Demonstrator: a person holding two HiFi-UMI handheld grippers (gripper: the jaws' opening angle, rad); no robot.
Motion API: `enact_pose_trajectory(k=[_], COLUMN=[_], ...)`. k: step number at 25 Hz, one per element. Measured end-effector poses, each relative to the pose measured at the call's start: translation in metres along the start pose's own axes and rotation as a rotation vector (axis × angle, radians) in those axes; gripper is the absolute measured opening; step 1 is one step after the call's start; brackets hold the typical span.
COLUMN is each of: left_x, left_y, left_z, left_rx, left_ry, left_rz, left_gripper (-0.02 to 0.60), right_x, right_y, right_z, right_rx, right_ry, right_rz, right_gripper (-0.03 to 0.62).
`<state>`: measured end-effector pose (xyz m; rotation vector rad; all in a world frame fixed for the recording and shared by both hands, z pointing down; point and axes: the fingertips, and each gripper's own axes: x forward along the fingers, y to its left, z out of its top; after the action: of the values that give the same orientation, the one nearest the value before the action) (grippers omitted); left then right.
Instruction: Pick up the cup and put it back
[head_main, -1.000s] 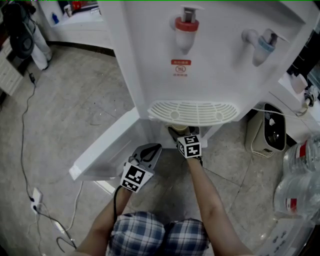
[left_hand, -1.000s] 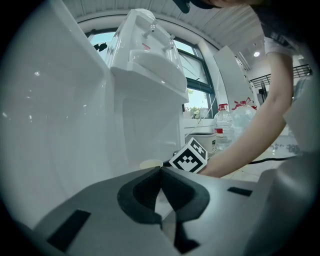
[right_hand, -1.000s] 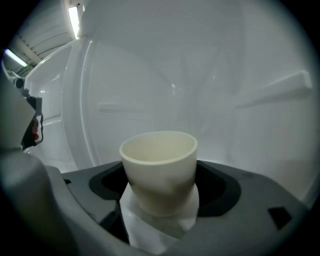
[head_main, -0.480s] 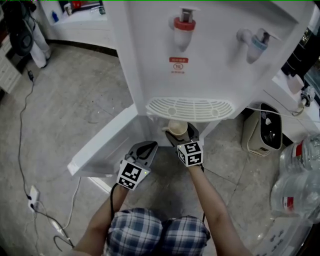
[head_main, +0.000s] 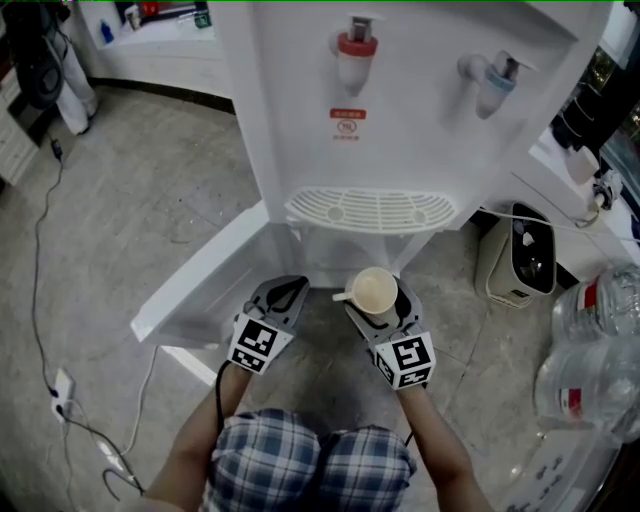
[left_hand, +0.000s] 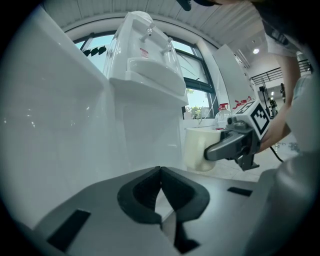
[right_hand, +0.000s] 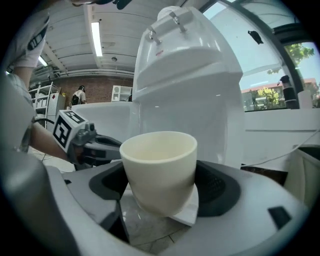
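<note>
A cream cup (head_main: 374, 291) with a small handle on its left hangs upright in front of the white water dispenser (head_main: 400, 120), below its drip tray (head_main: 370, 210). My right gripper (head_main: 376, 297) is shut on the cup, one jaw on each side of the cup's body (right_hand: 159, 165). To the cup's left my left gripper (head_main: 284, 292) is shut on nothing, its tips touching (left_hand: 160, 174). In the left gripper view the cup (left_hand: 196, 148) sits to the right, clamped by the right gripper (left_hand: 235, 143).
The dispenser's lower cabinet door (head_main: 195, 290) stands open to the left. A red tap (head_main: 355, 50) and a blue tap (head_main: 492, 78) stick out above the tray. A small white appliance (head_main: 520, 262) and water bottles (head_main: 595, 345) stand at right. Cables (head_main: 45, 300) lie on the floor.
My right gripper has drawn the cup out from under the drip tray, toward me and upward. The left gripper has stayed in place.
</note>
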<state>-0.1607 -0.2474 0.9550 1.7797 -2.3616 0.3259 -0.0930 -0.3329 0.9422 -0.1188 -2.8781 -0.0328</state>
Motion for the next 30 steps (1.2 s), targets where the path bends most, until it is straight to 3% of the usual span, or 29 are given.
enact_pose_trajectory(k=[5,11,30], left_x=[0.000,0.001,0.001], left_y=[0.000,-0.004,0.000], left_z=[0.000,0.001,-0.003], left_rx=[0.000,0.007,0.005], left_ry=[-0.001,-0.001,-0.006], left_rz=[0.003,-0.003,0.002], left_gripper=[0.026,0.026,0.026], right_x=[-0.037,-0.040,0.070], right_y=[0.007,0.005,-0.041], right_z=[0.016,0.020,-0.003], right_rx=[-0.016,-0.033,0.002], right_ry=[-0.013,-0.022,-0.050], right_rz=[-0.009,-0.019,-0.044], right_gripper=[0.422,0.422,0.422])
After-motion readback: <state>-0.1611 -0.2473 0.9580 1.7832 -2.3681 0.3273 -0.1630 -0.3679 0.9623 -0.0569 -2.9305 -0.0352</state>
